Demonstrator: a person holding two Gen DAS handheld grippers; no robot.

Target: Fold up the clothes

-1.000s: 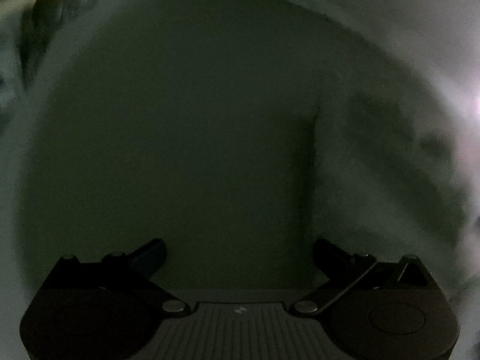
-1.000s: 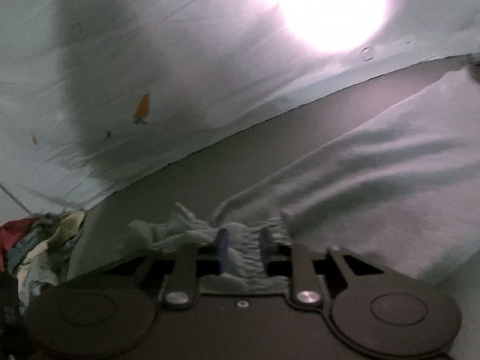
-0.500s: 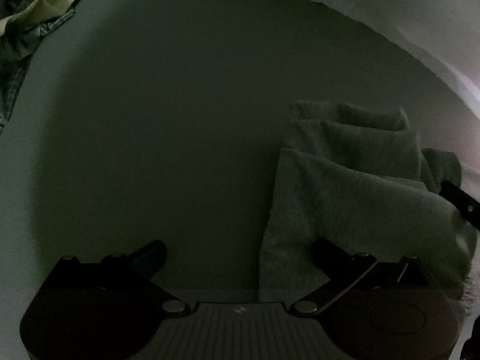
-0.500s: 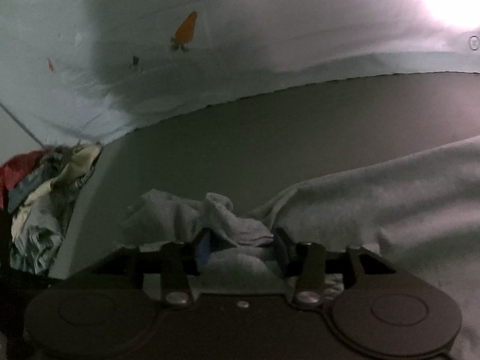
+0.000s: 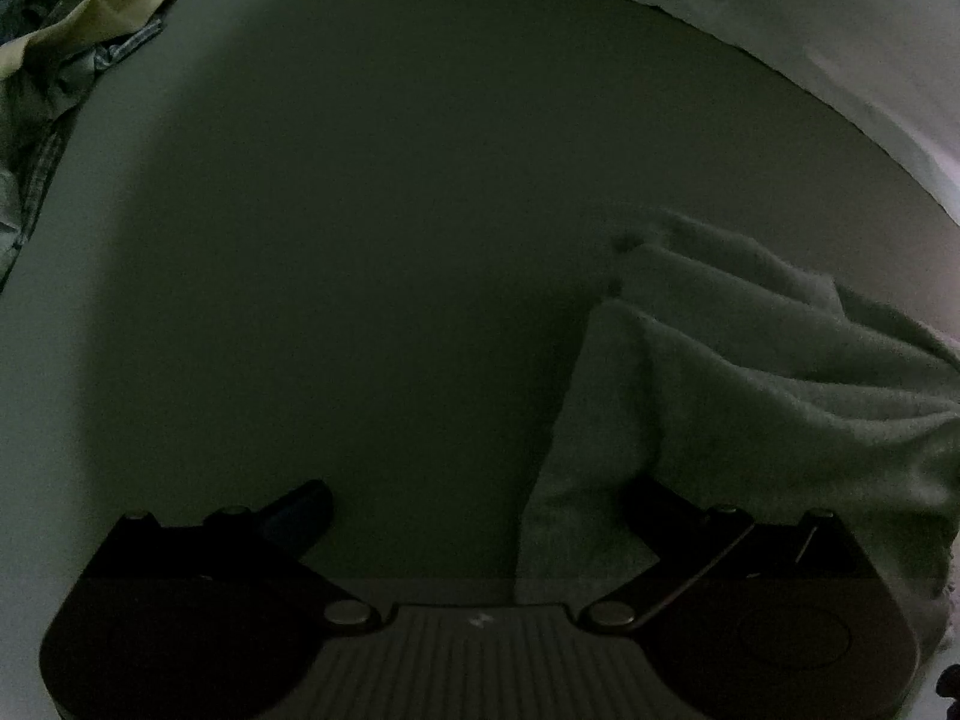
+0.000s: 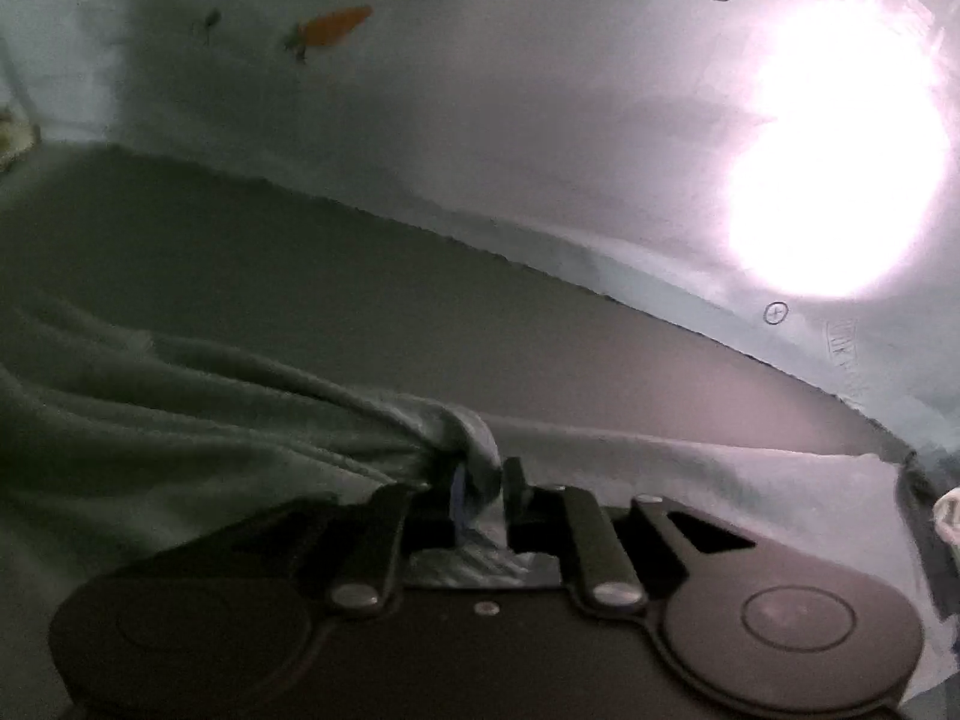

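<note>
My right gripper (image 6: 480,495) is opening with the pale green garment's (image 6: 180,420) bunched edge between its jaws; my left gripper (image 5: 474,504) gapes empty, folded garment by its right finger.

The garment (image 6: 180,420) is pale grey-green. The bench (image 5: 360,240) is dark grey. The sheet (image 6: 480,120) is pale blue, printed with orange carrots (image 6: 333,27).

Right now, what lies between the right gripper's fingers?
A bunched fold of the pale green garment sits between the right gripper jaws, which are opening; the right wrist view shows it.
</note>
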